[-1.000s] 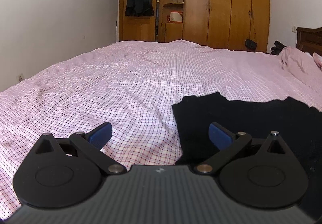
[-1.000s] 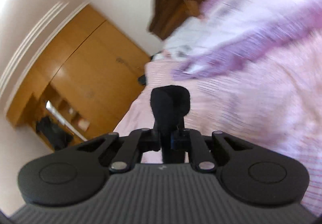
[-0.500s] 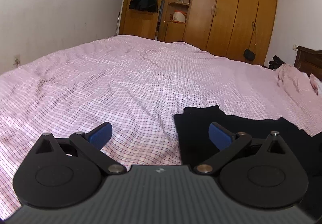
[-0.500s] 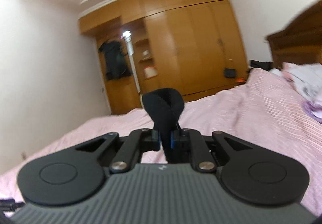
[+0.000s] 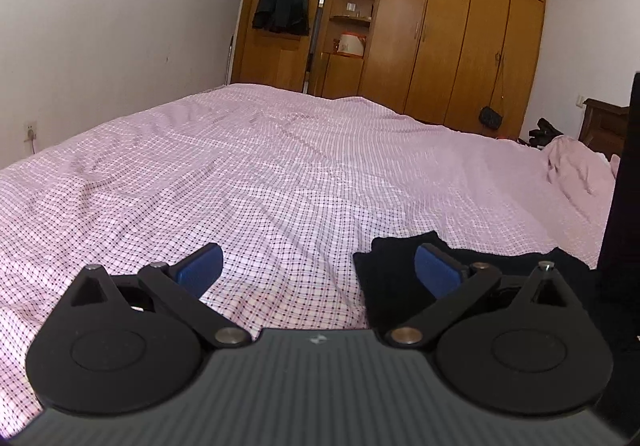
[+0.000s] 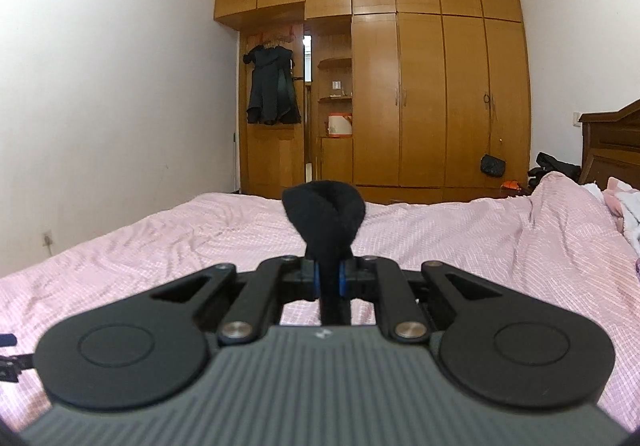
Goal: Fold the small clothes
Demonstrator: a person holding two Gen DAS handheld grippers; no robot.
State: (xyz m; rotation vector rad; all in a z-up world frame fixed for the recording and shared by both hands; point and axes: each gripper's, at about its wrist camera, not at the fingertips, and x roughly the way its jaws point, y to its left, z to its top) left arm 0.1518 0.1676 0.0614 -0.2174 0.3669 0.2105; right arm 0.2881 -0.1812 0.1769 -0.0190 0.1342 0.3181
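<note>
A small black garment (image 5: 390,270) lies on the pink checked bedsheet (image 5: 280,173), low and right of centre in the left wrist view. My left gripper (image 5: 316,270) is open, low over the sheet, with its right blue pad (image 5: 436,272) over the garment's left edge. My right gripper (image 6: 328,278) is shut on a bunched fold of the black garment (image 6: 325,219), which sticks up above the jaws. A black strip of lifted cloth (image 5: 624,185) hangs at the right edge of the left wrist view.
A wooden wardrobe (image 6: 420,93) with a hanging black dress (image 6: 272,85) stands beyond the bed's far end. A white wall (image 5: 100,25) runs along the left. A wooden headboard (image 6: 612,149) and crumpled pink bedding (image 5: 580,173) are at the right.
My right gripper has swung from a tilted, blurred view to level, facing the wardrobe, still holding the cloth. The left view has lifted slightly; the garment's right part has been pulled up.
</note>
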